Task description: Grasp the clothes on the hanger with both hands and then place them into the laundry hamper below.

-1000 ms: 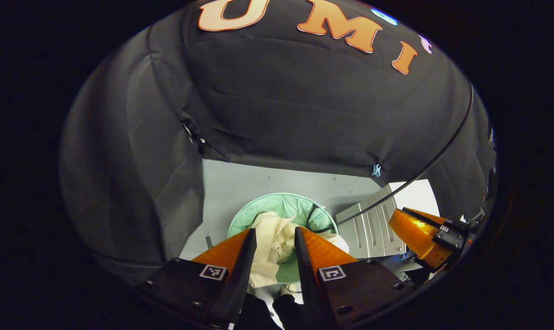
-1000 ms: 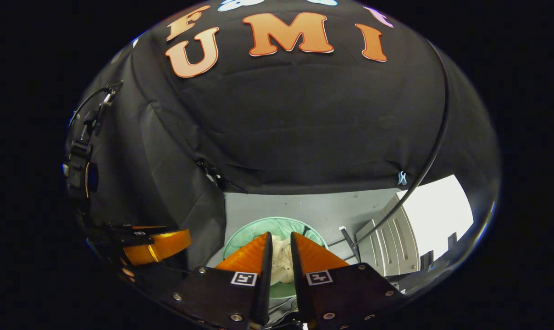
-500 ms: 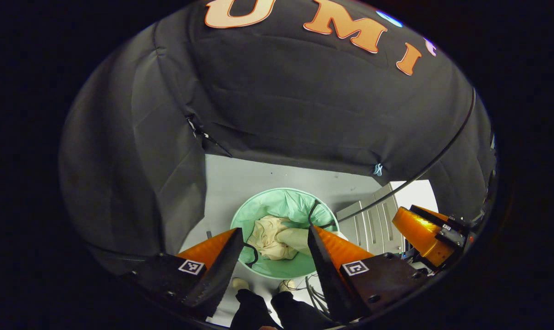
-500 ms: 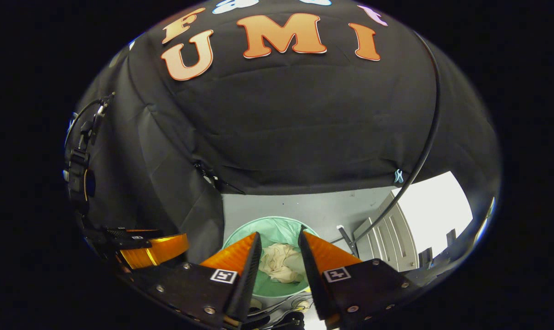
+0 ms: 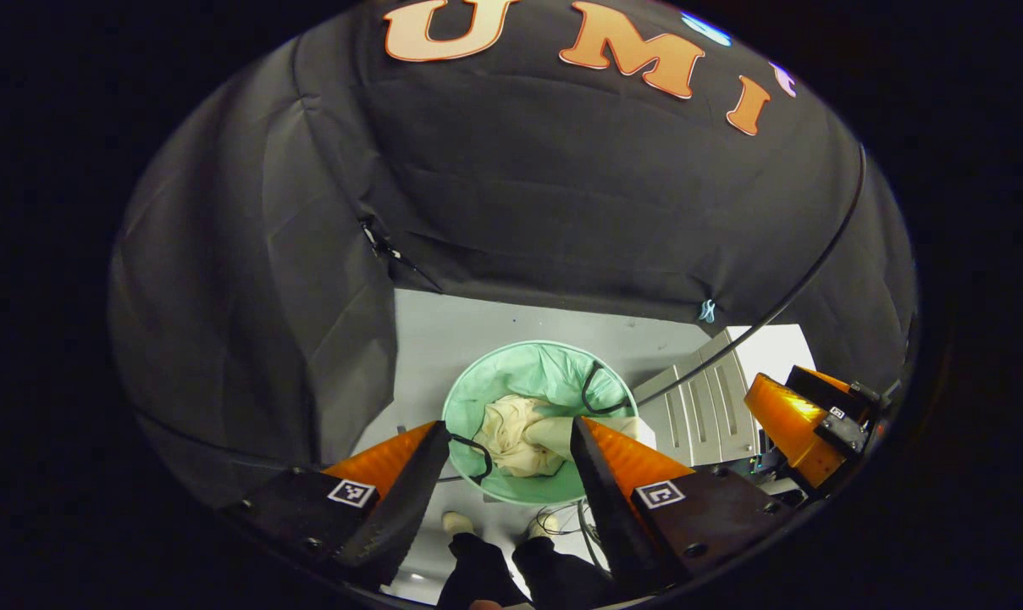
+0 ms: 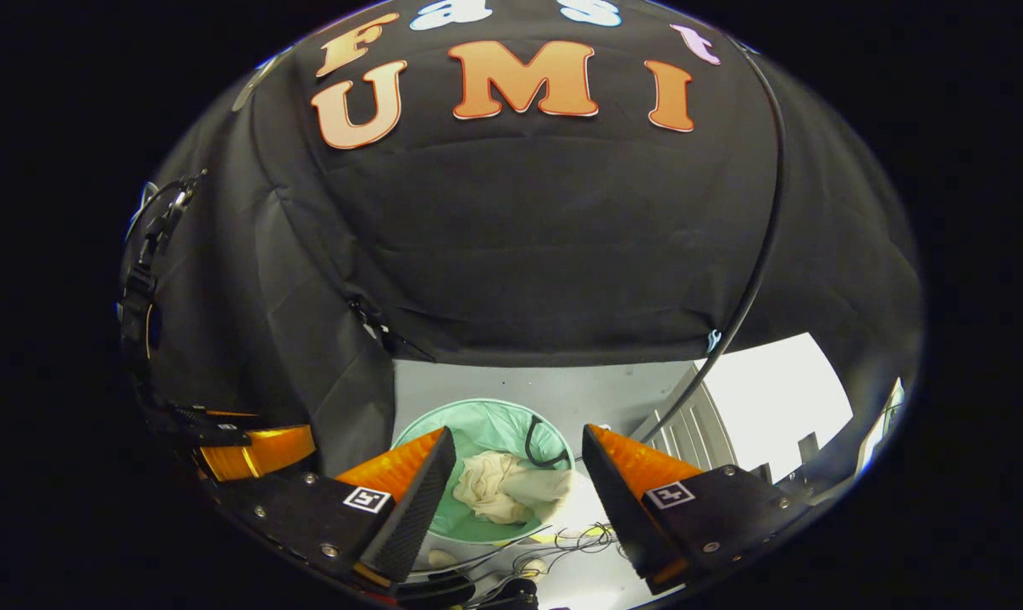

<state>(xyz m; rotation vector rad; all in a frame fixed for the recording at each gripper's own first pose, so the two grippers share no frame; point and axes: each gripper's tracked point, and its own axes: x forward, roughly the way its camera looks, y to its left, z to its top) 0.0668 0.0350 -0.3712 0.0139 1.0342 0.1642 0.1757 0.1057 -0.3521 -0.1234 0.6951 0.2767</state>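
Both grippers have let go. A sec ago the left gripper [image 5: 510,440] had its fingers nearly together w/ cream cloth between them; now they're spread wide apart, nothing held. Same for the right gripper [image 6: 518,449]: it was near-closed a sec ago, half-open half a sec ago, now fully apart and empty.

The clothes [image 5: 524,434], a cream bundle, now sit crumpled inside the laundry hamper [image 5: 478,398], lower centre of the left gripper view, seen through the finger gap. In the right gripper view the bundle [image 6: 499,487] is also lower centre in the green hamper [image 6: 482,424]. One pale fold reaches toward the hamper's right rim; may be draped over the edge, hard to tell w/ the left gripper's finger in front.

The hamper reads smaller and further down-frame than a sec ago, so both tools seem to be lifting away. The right gripper also shows at the lower right edge of the left gripper view [image 5: 795,424]; the left at the lower left of the right gripper view [image 6: 257,449].

Meaning: drop is done, task looks basically complete. Only thing left is prob. clearing the hands, and maybe tucking that fold in.

The person's shoes [image 5: 456,523] stand on the grey floor [image 5: 444,339] just below the hamper.
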